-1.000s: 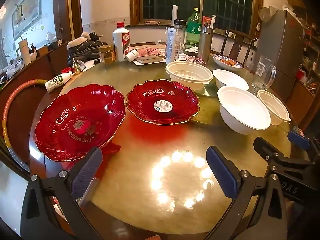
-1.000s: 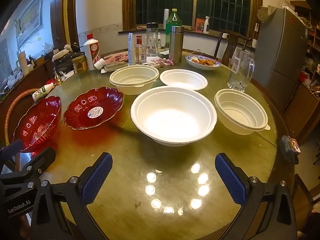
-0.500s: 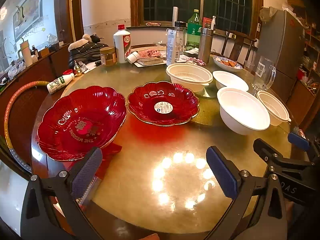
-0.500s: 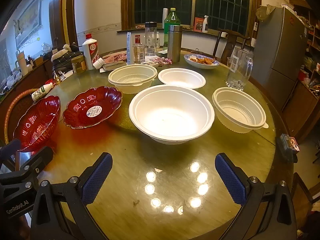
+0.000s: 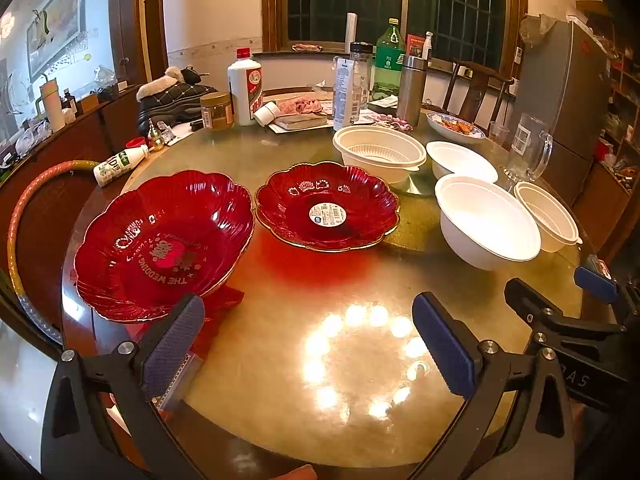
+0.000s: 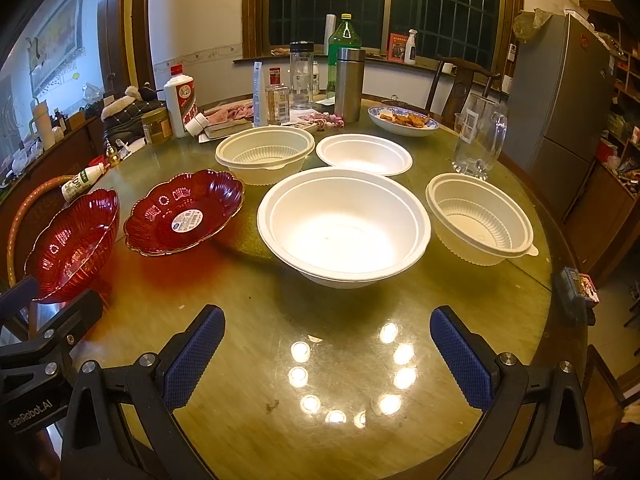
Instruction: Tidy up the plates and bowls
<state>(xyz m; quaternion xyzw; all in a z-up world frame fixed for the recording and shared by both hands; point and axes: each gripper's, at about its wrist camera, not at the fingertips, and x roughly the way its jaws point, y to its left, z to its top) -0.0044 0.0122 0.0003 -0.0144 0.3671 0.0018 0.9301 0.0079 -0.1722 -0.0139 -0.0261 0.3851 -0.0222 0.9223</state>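
Two red scalloped glass plates lie on the round table: a large one (image 5: 164, 240) at the left edge and a stickered one (image 5: 327, 206) beside it. A big white bowl (image 6: 344, 226) sits in the middle, a ribbed white bowl (image 6: 480, 218) to its right, another ribbed bowl (image 6: 266, 154) and a shallow white bowl (image 6: 364, 154) behind. My left gripper (image 5: 312, 340) hangs open just in front of the large red plate (image 6: 74, 244). My right gripper (image 6: 326, 354) is open, short of the big white bowl (image 5: 486, 222). Both hold nothing.
Bottles, a steel flask (image 6: 350, 84), a glass mug (image 6: 480, 138) and a plate of food (image 6: 402, 120) crowd the table's far side. A small box (image 6: 580, 284) lies at the right rim. A fridge (image 6: 560, 120) stands right; a hoop (image 5: 24, 216) leans left.
Both views have shifted slightly; the plates and bowls sit a little nearer and lower in frame. Nothing on the table has moved, and both grippers stay open.
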